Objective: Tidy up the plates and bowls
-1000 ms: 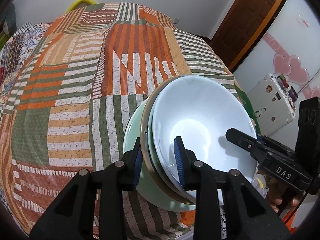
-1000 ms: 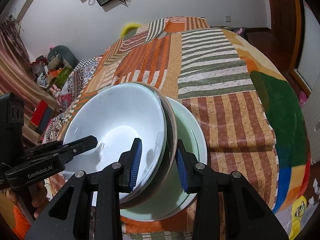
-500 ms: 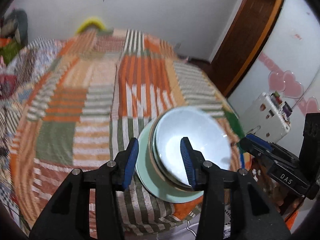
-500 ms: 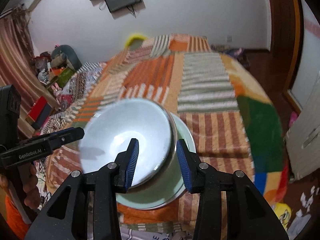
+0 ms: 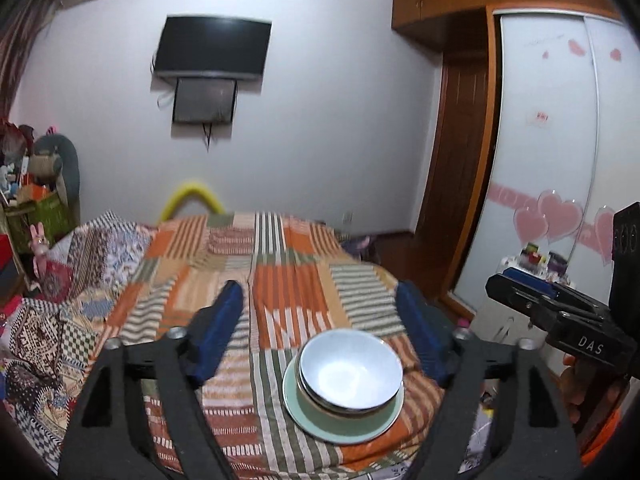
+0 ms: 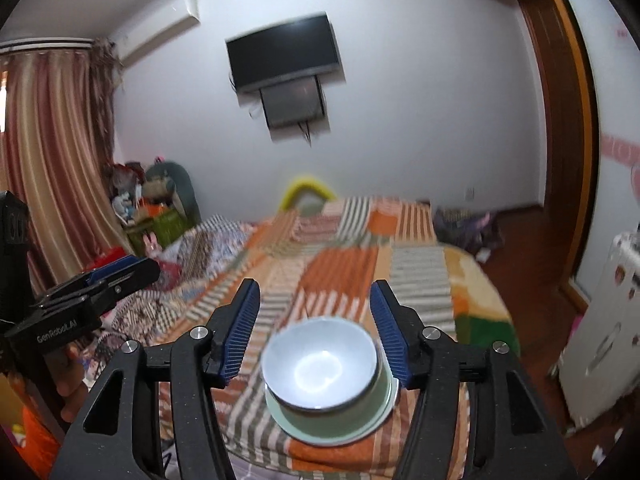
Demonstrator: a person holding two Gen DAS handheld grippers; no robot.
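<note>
A white bowl [image 5: 351, 367] [image 6: 320, 364] is nested in other bowls on a pale green plate [image 5: 340, 426] [image 6: 376, 420], near the front edge of a bed with a striped patchwork cover [image 5: 288, 288] [image 6: 416, 276]. My left gripper [image 5: 326, 328] hangs above and behind the stack, jaws opening wide, nothing between the pads. My right gripper [image 6: 314, 334] is also raised clear of the stack, jaws opening, empty. Each gripper shows in the other's view: the right one [image 5: 560, 320] at the right, the left one [image 6: 88, 292] at the left, each held by a hand.
A dark TV [image 5: 212, 48] hangs on the far wall. A wooden door [image 5: 460, 184] and a white wardrobe with pink hearts [image 5: 560, 160] stand right. Toys and boxes [image 5: 36, 208] crowd the left, beside striped curtains [image 6: 52, 152]. A small white case [image 6: 604, 328] stands by the bed.
Both grippers let go of the stacked bowls' rims, opened, and rose up and back. The stack stays on the bed and now looks small and lower in both views.
</note>
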